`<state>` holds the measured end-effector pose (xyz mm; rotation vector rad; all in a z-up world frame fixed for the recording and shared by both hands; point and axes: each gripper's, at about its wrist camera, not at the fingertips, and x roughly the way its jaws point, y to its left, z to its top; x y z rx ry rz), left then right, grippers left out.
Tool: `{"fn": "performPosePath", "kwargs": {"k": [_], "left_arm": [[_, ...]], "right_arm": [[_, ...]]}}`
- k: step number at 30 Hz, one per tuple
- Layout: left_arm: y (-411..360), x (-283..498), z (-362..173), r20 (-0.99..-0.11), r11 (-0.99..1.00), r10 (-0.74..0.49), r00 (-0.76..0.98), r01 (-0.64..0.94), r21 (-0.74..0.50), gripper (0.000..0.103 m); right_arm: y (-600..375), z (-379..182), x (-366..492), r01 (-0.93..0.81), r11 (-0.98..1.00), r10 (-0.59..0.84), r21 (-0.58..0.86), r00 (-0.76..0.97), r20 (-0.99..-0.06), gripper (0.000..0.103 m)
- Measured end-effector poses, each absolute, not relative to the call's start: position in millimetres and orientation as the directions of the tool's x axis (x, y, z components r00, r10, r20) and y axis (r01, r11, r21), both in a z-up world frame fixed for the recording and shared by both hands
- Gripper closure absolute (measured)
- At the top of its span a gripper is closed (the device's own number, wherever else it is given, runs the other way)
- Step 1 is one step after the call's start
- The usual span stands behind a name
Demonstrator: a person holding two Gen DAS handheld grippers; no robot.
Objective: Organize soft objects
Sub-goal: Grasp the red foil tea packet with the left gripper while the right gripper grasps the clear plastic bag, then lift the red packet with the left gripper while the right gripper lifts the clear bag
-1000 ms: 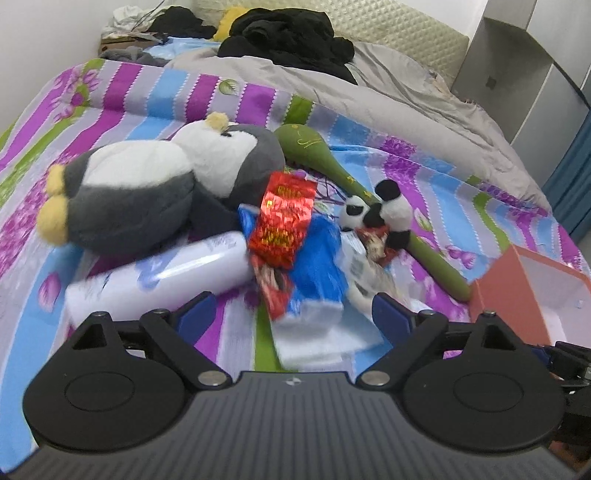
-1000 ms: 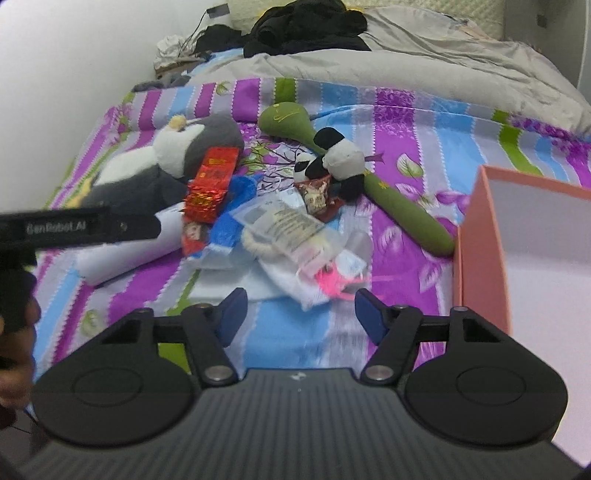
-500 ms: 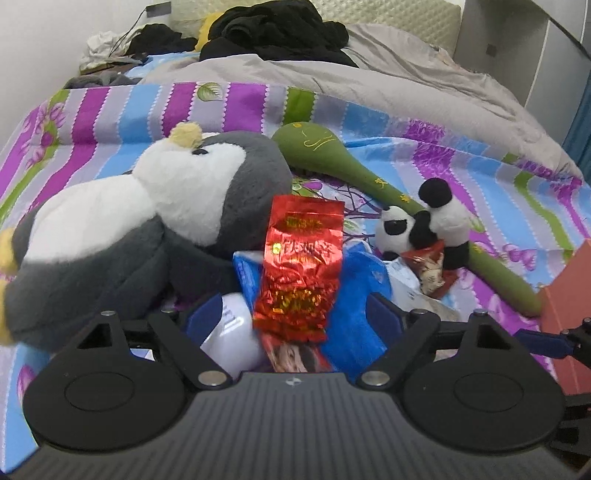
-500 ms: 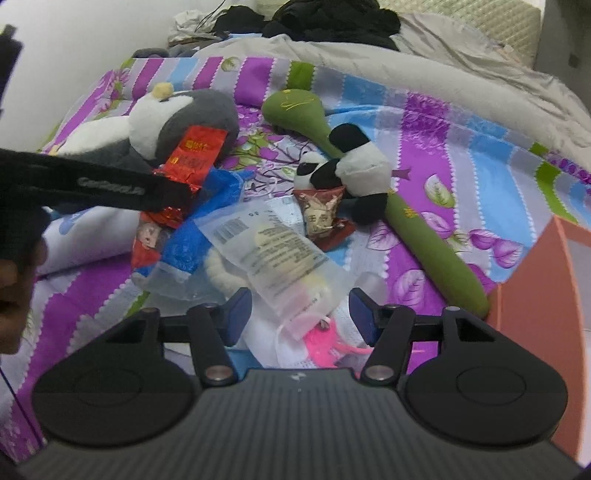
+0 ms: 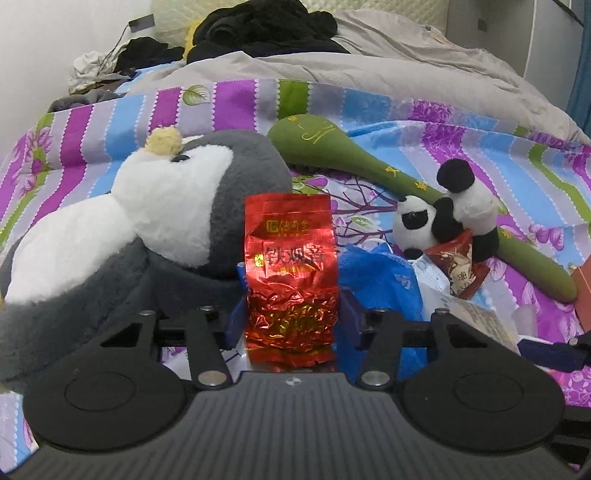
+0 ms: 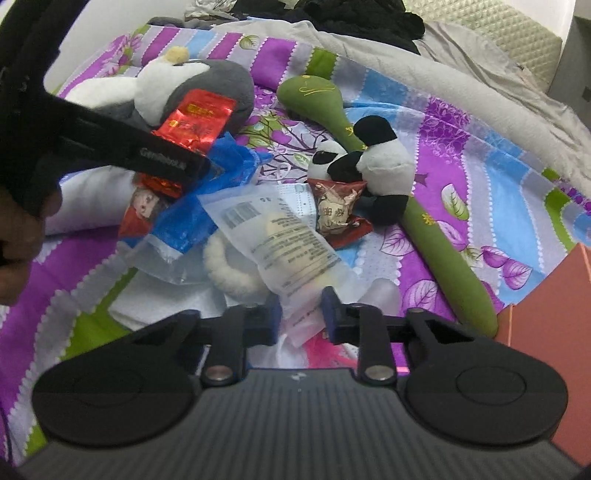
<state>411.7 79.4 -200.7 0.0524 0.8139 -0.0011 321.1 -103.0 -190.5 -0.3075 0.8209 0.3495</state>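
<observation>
Plush toys and crinkly packets lie heaped on a striped purple, blue and green bedspread [image 5: 229, 99]. A fuzzy grey-and-white penguin [image 5: 155, 206] sprawls at the heap's left; a small panda [image 6: 369, 162] sits against a long green padded mallet [image 6: 436, 236]. The left gripper [image 5: 291, 317] has just been closing, and its blue pads now clasp a shiny red foil packet [image 5: 291, 280] that stands upright between them. The right gripper [image 6: 299, 317] has likewise been narrowing; its pads pinch the lower edge of a clear plastic bag [image 6: 291, 243] with a barcode. Only the right wrist view shows a fleecy white ring [image 6: 229, 273] under that bag, the person's hand [image 6: 18, 236] and an orange box wall [image 6: 546, 332]. A grey duvet [image 5: 406, 66] and dark clothes [image 5: 266, 29] lie beyond.
</observation>
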Motion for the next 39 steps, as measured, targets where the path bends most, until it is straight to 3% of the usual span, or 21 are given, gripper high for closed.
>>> {"fn": "performPosePath", "kwargs": {"k": [4,10,28,39], "left_arm": [[83,407,-196,-0.720,1.000,0.014,0.694,0.010,0.029,0.046],[84,388,-182,-0.706,1.000,0.004,0.709,0.003,0.009,0.046],[55,255,-127,-0.691,0.996,-0.059,0.720,0.000,-0.086,0.046],[46,176,-145,-0.738,0.994,-0.071,0.671,-0.018,-0.111,0.046]], "right_arm": [[-107,-183,317,-0.397,0.910,0.185,-0.121,0.648,-0.739,0.089],[-112,-166,303,-0.380,0.917,0.188,-0.118,0.673,-0.715,0.095],[-132,-126,203,-0.332,0.936,0.166,-0.117,0.711,-0.683,0.098],[-148,-139,160,-0.308,0.952,0.213,-0.005,0.669,-0.712,0.096]]}}
